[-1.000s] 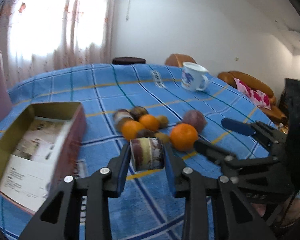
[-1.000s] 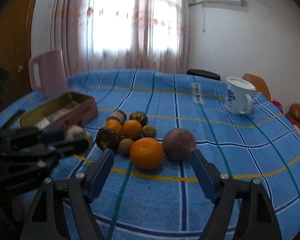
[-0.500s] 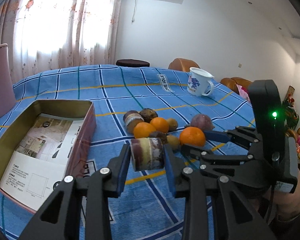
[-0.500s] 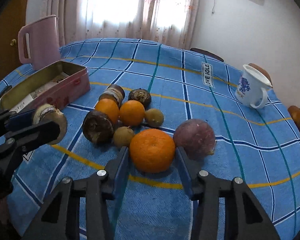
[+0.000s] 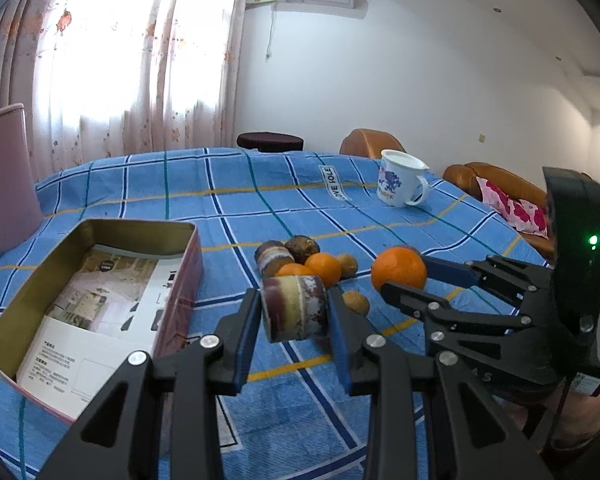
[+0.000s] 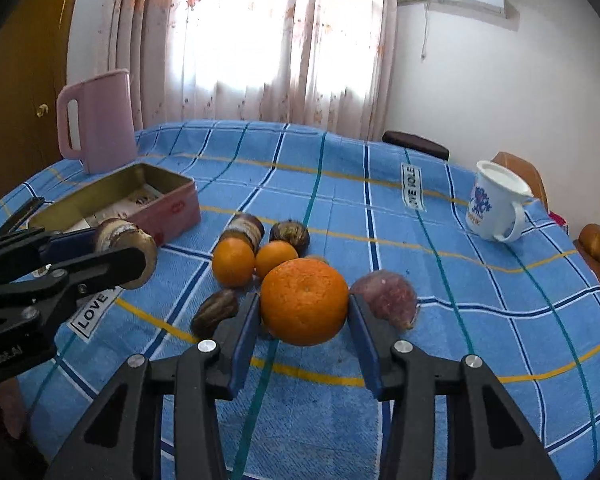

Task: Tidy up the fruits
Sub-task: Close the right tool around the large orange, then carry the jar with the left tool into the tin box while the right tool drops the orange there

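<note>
My left gripper (image 5: pixel 294 312) is shut on a brown, banded mangosteen-like fruit (image 5: pixel 294 307), held above the blue checked tablecloth right of the open pink tin box (image 5: pixel 100 280). My right gripper (image 6: pixel 303 312) is shut on a large orange (image 6: pixel 304 301) and holds it lifted; the orange also shows in the left wrist view (image 5: pixel 399 273). A cluster of fruit lies on the cloth: two small oranges (image 6: pixel 252 260), dark brown fruits (image 6: pixel 289 233), a kiwi-like fruit (image 6: pixel 215 312) and a purple fruit (image 6: pixel 384 298).
A pink jug (image 6: pixel 98 120) stands behind the tin box (image 6: pixel 140 204), which holds a leaflet. A white mug with blue print (image 6: pixel 496 206) stands at the far right of the table. Chairs and a sofa (image 5: pixel 500 196) lie beyond the table edge.
My right gripper moved in and closed on the large orange, then lifted it off the cloth. My left gripper kept its hold on the brown fruit.
</note>
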